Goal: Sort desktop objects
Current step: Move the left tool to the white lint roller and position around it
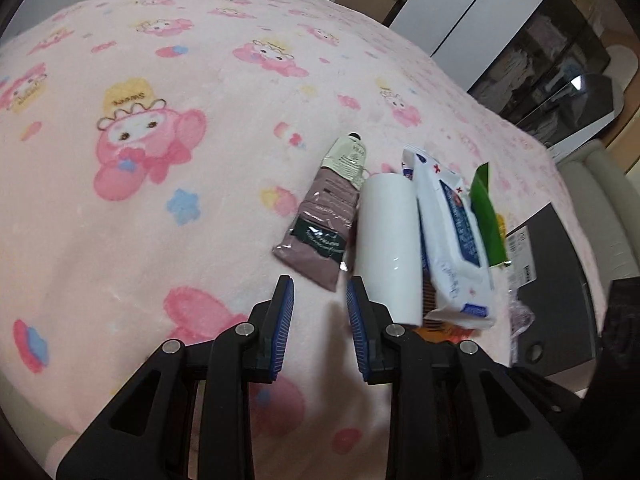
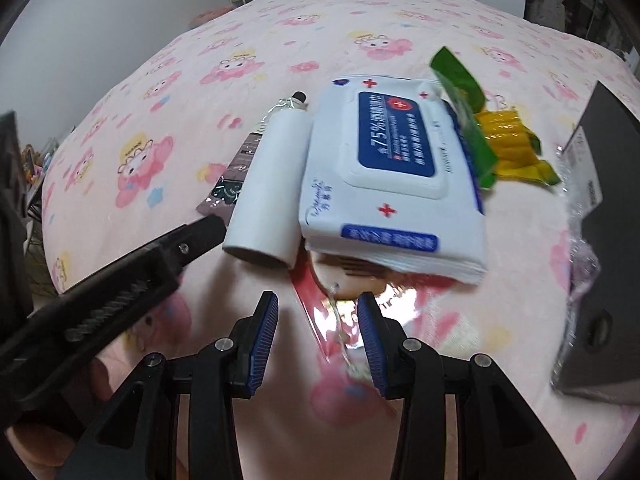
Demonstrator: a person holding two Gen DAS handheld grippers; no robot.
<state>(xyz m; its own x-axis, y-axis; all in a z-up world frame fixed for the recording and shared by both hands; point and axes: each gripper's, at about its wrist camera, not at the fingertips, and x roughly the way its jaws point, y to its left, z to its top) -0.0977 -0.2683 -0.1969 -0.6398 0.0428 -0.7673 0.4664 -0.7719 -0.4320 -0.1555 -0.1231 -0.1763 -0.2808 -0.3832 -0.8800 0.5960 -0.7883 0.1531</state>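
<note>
Nearest the right wrist camera, the right gripper (image 2: 318,304) hangs with its blue-padded jaws spread and nothing between the pads, over a glossy red-edged flat packet (image 2: 320,312) that pokes out from under the white-and-blue soft pack of wet wipes (image 2: 394,176). That wipes pack serves as landmark. Just left of it and touching lies a smooth white cylinder (image 2: 270,188), probably light, rigid, slippery and prone to roll; best pinched across mid-body. Left of the cylinder, partly hidden, is a mauve crimped tube with cream shoulder and black cap (image 1: 326,216), soft and squeezable, safest taken near the shoulder. Right of the pack sit a green-and-yellow crinkly wrapper (image 2: 508,148) and, further right, a dark grey box (image 2: 604,216). The left gripper (image 1: 320,300), jaws parted and empty, hovers beside the cylinder's near end. Everything rests on a pink cartoon-print fleece blanket (image 1: 140,220). The pack itself looks floppy and heavier; grip an edge.
</note>
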